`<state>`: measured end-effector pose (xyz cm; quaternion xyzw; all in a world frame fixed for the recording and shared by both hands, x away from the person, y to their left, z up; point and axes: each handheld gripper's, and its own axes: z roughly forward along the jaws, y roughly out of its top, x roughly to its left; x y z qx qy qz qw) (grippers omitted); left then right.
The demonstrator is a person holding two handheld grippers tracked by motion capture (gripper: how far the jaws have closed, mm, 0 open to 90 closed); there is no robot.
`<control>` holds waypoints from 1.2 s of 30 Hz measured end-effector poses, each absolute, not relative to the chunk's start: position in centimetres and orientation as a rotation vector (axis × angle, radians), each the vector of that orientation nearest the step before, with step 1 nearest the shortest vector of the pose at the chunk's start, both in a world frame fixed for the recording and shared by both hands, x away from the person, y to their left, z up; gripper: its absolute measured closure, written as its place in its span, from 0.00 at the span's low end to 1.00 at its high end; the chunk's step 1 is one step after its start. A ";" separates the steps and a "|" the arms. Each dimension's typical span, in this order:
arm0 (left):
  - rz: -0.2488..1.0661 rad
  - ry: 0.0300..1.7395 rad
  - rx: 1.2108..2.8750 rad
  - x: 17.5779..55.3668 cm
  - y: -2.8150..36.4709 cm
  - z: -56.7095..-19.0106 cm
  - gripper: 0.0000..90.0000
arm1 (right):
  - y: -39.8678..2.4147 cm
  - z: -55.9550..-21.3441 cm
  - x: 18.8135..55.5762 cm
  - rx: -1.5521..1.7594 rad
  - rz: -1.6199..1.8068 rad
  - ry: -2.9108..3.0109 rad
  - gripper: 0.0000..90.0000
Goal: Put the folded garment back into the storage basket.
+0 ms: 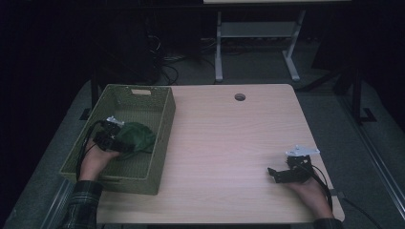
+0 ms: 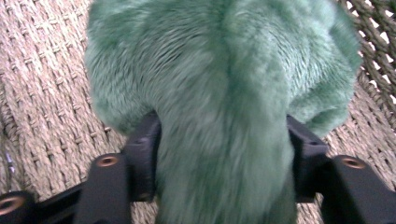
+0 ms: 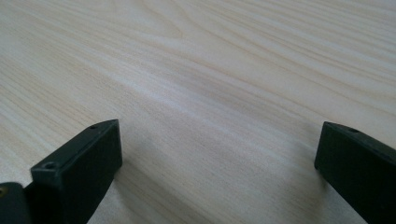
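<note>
Up close, green furry cloth [image 2: 224, 93] between left claw [image 2: 224, 158] jaws

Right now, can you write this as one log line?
left gripper: open around green fuzzy cloth | cloth: inside woven basket | right gripper: open, empty, over wooden table

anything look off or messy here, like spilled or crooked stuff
Nothing stands out. The green fuzzy cloth lies bunched inside the woven basket, between the jaws of the left gripper. The right gripper rests open over the bare wooden table.
</note>
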<state>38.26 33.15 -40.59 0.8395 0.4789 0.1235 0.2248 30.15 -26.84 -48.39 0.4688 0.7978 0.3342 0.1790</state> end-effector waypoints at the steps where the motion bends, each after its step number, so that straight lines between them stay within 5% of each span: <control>1: 0.349 1.316 2.312 38.2 33.1 -40.5 0.35 | -26.8 -48.4 30.1 1.325 0.946 2.256 0.00; 14: 0.419 1.272 2.238 37.3 33.4 -37.4 0.19 | -26.8 -48.4 30.2 1.323 0.946 2.256 0.00; 36: 0.416 1.021 2.133 35.7 27.1 -33.0 0.17 | -26.8 -48.4 30.2 1.324 0.945 2.257 0.00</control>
